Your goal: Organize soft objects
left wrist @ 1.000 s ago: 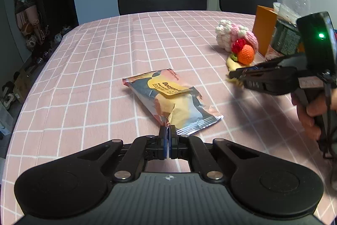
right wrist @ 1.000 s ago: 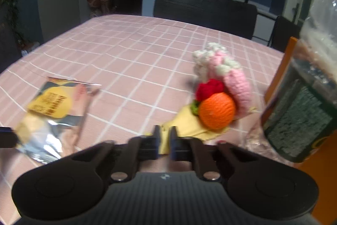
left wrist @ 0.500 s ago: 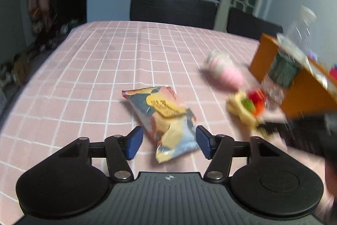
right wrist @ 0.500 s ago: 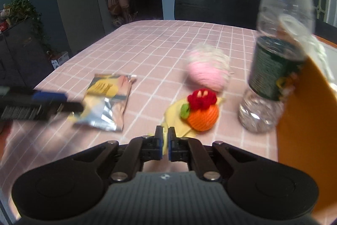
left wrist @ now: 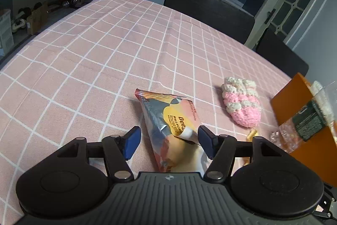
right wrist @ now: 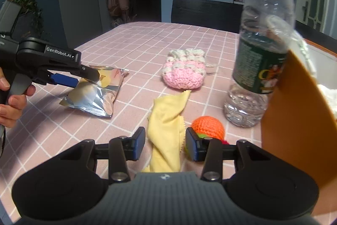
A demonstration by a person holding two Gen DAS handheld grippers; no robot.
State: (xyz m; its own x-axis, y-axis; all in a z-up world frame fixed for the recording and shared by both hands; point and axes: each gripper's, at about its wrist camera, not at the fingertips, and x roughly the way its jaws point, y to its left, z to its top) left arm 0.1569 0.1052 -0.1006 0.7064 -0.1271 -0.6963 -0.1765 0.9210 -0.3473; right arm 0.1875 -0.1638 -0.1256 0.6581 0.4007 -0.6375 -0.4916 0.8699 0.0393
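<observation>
A silver and yellow snack bag (left wrist: 170, 117) lies on the pink checked tablecloth (left wrist: 94, 60). My left gripper (left wrist: 168, 140) straddles its near end, jaws wide and still opening, blue pads beside the bag without pressing it. In the right wrist view a yellow cloth (right wrist: 166, 115) lies crumpled between the pads of my right gripper (right wrist: 166, 143), whose jaws are opening and no longer pinch it. An orange crochet ball (right wrist: 207, 125) rests just right of that gripper. A pink and white crochet pouch (right wrist: 184, 71) sits farther back.
A clear water bottle (right wrist: 259, 56) stands at the right, close to an orange box (right wrist: 294, 119) with something white inside. A person's hand (right wrist: 10, 102) holds the left gripper's handle. Dark chairs (left wrist: 208, 10) line the table's far side.
Both grippers went from shut to open. The left one rolled and now has the snack bag between its jaws. The right one drew back, and its jaws have come off the yellow cloth.
</observation>
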